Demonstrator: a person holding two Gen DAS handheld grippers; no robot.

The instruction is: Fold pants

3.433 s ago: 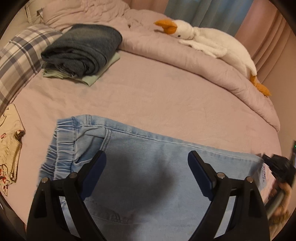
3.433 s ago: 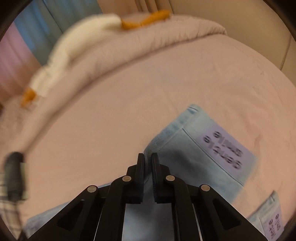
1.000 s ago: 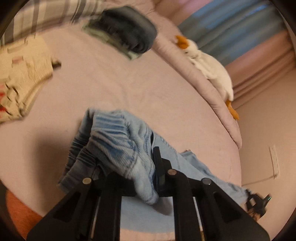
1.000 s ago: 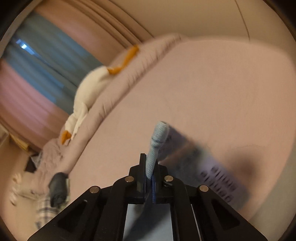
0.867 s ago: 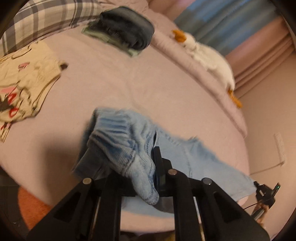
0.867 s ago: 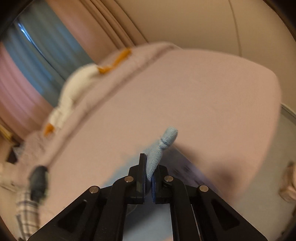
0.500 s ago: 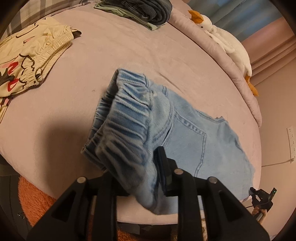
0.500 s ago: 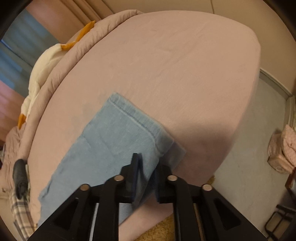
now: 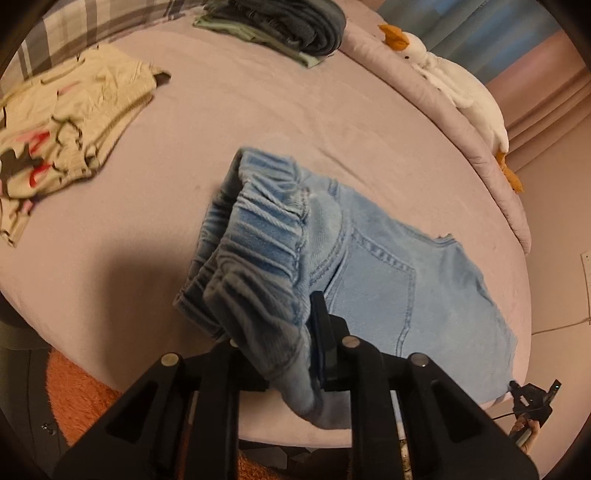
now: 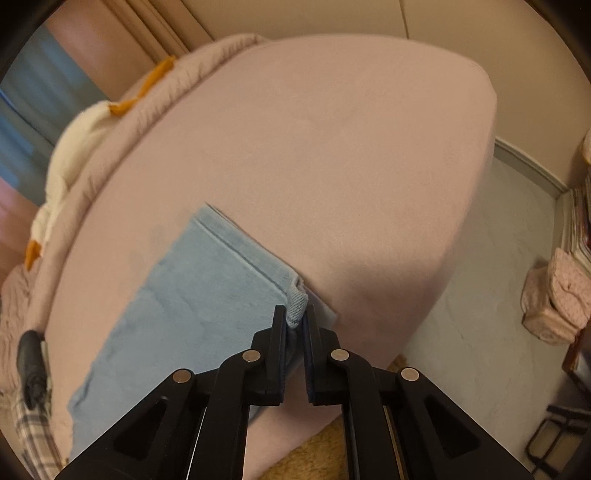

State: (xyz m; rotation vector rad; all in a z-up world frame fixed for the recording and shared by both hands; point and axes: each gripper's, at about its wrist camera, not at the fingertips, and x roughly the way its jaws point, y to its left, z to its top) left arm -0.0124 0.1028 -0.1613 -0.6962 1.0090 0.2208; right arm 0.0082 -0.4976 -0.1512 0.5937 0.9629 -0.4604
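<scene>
Left gripper [image 9: 291,332] clamps the jeans' [image 9: 388,273] waistband, right gripper [image 10: 294,325] pinches a hem; that thin corner may slip, spoiling the fold

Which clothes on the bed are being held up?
The light blue jeans. The left hand-held gripper pinches their stretchy waistband; the cream printed clothes and dark folded pile lie untouched.

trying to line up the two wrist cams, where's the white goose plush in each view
Left wrist: the goose plush lies at upper right, along the rolled duvet at the far edge of the bed.
Right wrist: the goose plush is blurred at upper left, on that same duvet.
Shared landmark: the light blue jeans, held in both jaws.
</scene>
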